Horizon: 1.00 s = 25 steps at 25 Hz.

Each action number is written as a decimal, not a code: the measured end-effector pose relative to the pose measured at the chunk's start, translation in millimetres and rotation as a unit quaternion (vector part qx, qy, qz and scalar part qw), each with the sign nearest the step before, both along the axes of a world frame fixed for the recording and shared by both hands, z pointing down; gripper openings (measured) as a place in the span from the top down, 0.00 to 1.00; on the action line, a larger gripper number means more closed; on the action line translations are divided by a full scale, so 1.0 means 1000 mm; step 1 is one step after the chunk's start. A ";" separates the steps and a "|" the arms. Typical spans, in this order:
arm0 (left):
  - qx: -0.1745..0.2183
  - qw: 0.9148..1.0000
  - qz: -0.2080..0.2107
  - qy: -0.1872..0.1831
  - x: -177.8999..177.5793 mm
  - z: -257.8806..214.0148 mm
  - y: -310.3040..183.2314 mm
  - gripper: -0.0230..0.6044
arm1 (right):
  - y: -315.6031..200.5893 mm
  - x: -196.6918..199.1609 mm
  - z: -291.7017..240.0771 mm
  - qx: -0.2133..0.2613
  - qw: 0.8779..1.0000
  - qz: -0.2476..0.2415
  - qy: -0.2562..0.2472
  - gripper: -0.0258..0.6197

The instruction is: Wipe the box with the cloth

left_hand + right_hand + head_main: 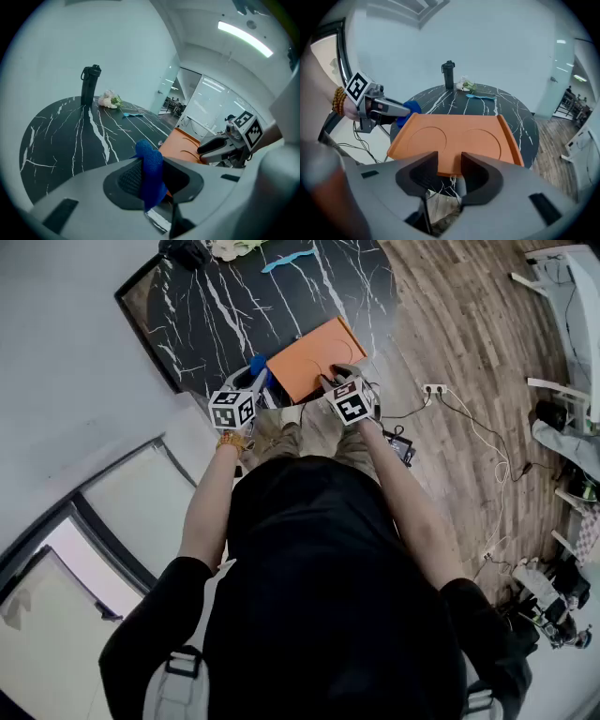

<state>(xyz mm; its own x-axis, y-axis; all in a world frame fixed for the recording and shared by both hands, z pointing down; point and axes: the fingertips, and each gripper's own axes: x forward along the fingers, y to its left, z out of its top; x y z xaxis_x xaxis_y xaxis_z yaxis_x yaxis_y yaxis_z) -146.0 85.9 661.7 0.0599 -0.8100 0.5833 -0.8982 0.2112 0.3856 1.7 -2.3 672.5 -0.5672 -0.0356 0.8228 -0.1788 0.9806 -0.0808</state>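
An orange box (309, 357) lies flat at the near edge of the black marble table (216, 315); two round outlines mark its top (459, 136). My left gripper (152, 176) is shut on a blue cloth (151, 171), held just left of the box (185, 143) and close above the table. The head view shows the cloth (258, 365) beside the box's left corner. My right gripper (450, 166) is open, jaws apart with nothing between them, just short of the box's near edge. In the head view this gripper (333, 379) sits at the box's near right corner.
A black bottle (89, 85), a small bunch of flowers (108, 99) and a light blue object (132, 114) stand at the table's far side. A power strip with cables (433, 388) lies on the wooden floor at right. A white wall runs along the left.
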 end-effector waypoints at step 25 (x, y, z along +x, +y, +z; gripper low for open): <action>-0.009 0.988 0.109 0.107 0.108 0.005 0.024 0.81 | -0.012 -0.008 0.002 -0.021 0.998 0.038 -0.046 0.74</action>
